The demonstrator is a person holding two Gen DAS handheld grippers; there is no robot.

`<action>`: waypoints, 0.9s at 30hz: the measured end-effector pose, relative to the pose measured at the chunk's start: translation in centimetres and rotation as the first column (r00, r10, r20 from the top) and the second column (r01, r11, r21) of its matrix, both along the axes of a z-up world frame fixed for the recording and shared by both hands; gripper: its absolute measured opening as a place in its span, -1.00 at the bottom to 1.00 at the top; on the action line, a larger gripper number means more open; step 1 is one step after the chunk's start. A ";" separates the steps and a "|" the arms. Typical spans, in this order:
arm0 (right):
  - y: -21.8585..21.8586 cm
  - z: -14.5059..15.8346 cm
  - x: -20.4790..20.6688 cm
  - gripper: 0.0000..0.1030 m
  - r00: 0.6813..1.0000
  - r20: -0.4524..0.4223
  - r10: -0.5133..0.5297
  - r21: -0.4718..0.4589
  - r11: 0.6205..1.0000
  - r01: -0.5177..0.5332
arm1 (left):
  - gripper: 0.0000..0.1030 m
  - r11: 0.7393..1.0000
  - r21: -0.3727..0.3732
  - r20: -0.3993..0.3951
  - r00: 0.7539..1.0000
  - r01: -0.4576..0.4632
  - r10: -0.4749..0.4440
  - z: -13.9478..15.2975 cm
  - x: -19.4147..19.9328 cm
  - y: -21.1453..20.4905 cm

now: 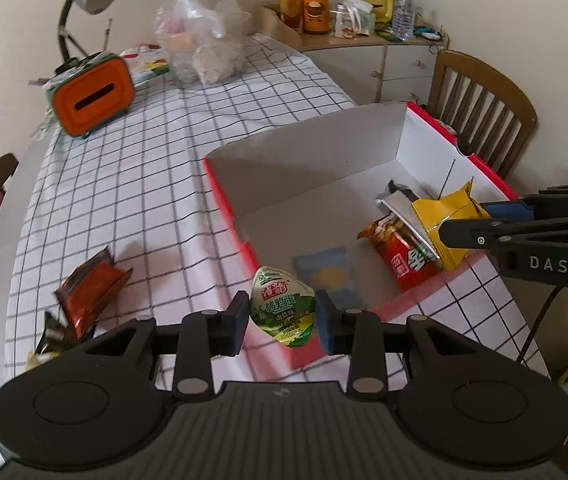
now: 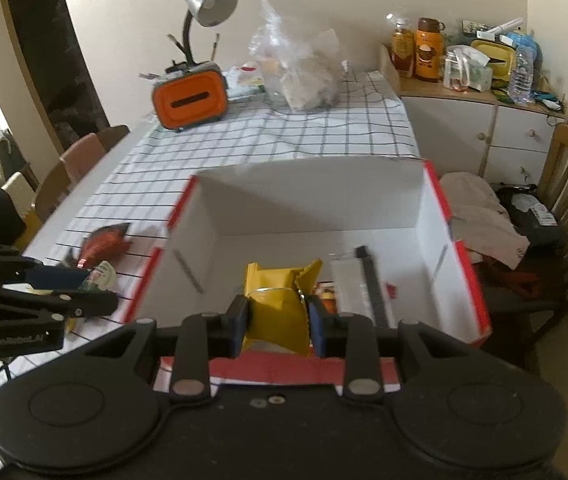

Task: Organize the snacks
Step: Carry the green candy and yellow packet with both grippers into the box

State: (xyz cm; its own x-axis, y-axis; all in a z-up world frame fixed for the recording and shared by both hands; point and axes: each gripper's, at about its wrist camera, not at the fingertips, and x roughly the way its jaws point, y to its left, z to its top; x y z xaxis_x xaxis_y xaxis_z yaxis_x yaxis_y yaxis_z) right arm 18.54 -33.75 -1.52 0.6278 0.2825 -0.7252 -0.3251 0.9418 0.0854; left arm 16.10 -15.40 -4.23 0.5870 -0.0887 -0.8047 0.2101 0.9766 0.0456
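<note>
Two claws work over a bench (image 1: 132,184) covered by a white cloth with a dark grid. A large open box (image 1: 324,176) with red outer walls and a white interior stands on the bench, and both claws carry snacks toward it.

Inside the box, seen from the left wrist, lie a red snack packet (image 1: 400,258) with a silver-backed packet across it, and a blue packet (image 1: 330,276) flat on the floor near the front wall.

The right claw (image 2: 278,314) is clamped on a yellow packet (image 2: 278,296), its pads pressing the packet's two sides. It hangs just above the box's near wall, so the packet is already over the interior; release would probably drop it beside the red packet.

The left claw (image 1: 283,320) is closed on a small green-and-white sealed snack cup (image 1: 283,306), gripped across its width with the printed lid facing the camera. The cup sits at the box's front left corner, over the red wall, with the open interior ahead and to the right; a short forward move should bring it inside.

Smallest, an orange-brown foil packet (image 1: 88,292) and further wrappers lie loose on the cloth to the left of the box, nearer the left claw.
</note>
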 end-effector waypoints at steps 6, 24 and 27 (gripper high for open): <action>-1.7 -1.5 2.5 -0.41 1.000 -0.025 -0.017 -0.035 0.999 0.016 | -0.34 0.999 0.024 -0.002 1.000 0.023 -0.023 -0.9 2.7 -3.1; -2.0 -4.5 6.1 -0.41 0.995 -0.094 0.023 -0.077 0.997 -0.030 | -0.32 0.990 0.131 -0.121 0.992 0.047 -0.032 -5.6 7.4 -7.1; -2.2 -4.9 6.4 -0.41 0.992 -0.122 0.021 -0.069 0.997 -0.030 | -0.32 0.990 0.131 -0.141 0.989 0.049 -0.030 -6.1 7.6 -7.1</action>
